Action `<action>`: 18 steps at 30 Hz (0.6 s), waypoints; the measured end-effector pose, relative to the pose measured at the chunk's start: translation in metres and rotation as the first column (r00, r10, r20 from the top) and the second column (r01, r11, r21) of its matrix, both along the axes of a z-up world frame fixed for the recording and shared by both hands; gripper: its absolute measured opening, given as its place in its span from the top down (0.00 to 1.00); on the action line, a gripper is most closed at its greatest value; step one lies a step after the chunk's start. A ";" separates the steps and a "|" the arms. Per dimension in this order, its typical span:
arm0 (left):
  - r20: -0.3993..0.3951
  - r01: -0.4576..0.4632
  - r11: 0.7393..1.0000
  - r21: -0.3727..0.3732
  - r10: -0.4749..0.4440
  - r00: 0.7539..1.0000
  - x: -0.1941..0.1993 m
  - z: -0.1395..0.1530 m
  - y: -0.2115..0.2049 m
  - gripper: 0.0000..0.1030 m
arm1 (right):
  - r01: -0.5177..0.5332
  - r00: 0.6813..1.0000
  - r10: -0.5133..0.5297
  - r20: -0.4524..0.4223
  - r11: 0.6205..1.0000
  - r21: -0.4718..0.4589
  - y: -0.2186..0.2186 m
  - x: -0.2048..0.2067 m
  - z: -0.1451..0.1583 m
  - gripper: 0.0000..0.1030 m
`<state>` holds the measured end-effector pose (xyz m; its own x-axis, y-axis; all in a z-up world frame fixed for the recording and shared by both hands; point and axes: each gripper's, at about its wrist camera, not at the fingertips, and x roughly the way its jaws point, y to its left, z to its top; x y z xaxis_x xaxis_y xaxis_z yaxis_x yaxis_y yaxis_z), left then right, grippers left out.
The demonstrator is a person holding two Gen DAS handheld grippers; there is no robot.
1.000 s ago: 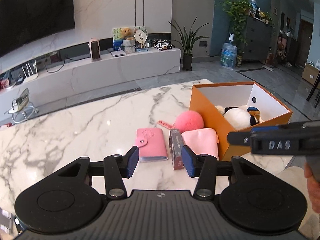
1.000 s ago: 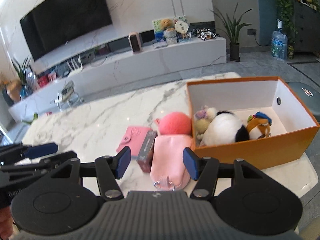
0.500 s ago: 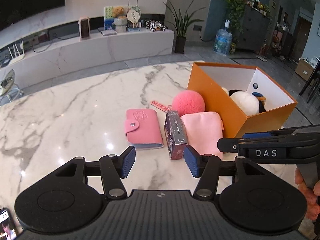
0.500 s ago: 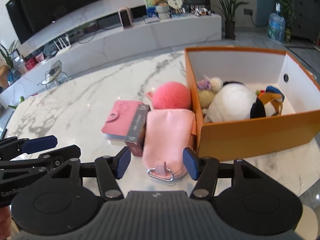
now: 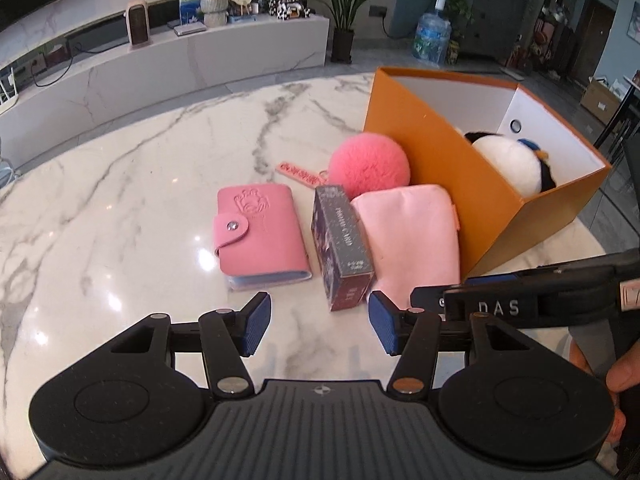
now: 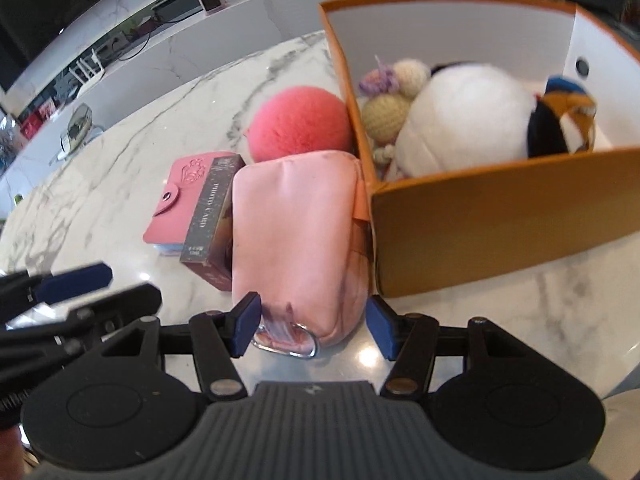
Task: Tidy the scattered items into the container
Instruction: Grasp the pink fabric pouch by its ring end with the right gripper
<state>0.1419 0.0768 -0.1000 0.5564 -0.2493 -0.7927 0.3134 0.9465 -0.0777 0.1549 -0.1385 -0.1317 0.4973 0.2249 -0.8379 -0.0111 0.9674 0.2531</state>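
Nearest, the right claw (image 6: 312, 326) stood open with its pads either side of the near end of the pink pouch (image 6: 298, 236), not yet pressing. The left claw (image 5: 318, 322) was open over bare table (image 5: 120, 200), empty, its jaws having just widened. A good grip would likely close on the pouch body, clear of its ring. Beyond lay the card box (image 5: 340, 250), wallet (image 5: 260, 236) and pompom (image 5: 370, 164) beside the orange box (image 6: 500, 216)

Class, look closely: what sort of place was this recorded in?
Most likely a home living room: a long marble TV console, potted plants on the floor, and a water dispenser bottle beyond the marble table.
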 end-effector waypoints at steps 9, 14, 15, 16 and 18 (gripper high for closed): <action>-0.006 -0.060 0.997 0.047 0.060 0.998 0.005 -0.001 0.022 0.38 | -0.120 0.993 0.120 0.019 0.993 0.013 0.034 0.015 -0.006 0.64; -0.003 -0.126 0.989 0.082 0.126 0.992 0.002 0.002 0.048 0.41 | -0.212 0.977 0.212 0.027 0.977 0.027 0.069 0.020 -0.009 0.66; -0.004 -0.140 0.987 0.085 0.141 0.990 0.001 0.002 0.056 0.41 | -0.228 0.973 0.227 0.026 0.973 0.035 0.075 0.021 -0.009 0.66; -0.002 -0.156 0.984 0.089 0.156 0.988 0.000 0.003 0.062 0.41 | -0.245 0.969 0.245 0.024 0.968 0.046 0.082 0.022 -0.009 0.66; 0.002 -0.185 0.978 0.097 0.185 0.983 -0.004 0.005 0.076 0.41 | -0.276 0.961 0.276 0.013 0.958 0.078 0.096 0.025 -0.011 0.66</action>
<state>0.1383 0.1524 -0.0945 0.5803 -0.0648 -0.8118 0.1320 0.9911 0.0152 0.1798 -0.0425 -0.1424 0.4082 0.4183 -0.8114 -0.2753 0.9039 0.3275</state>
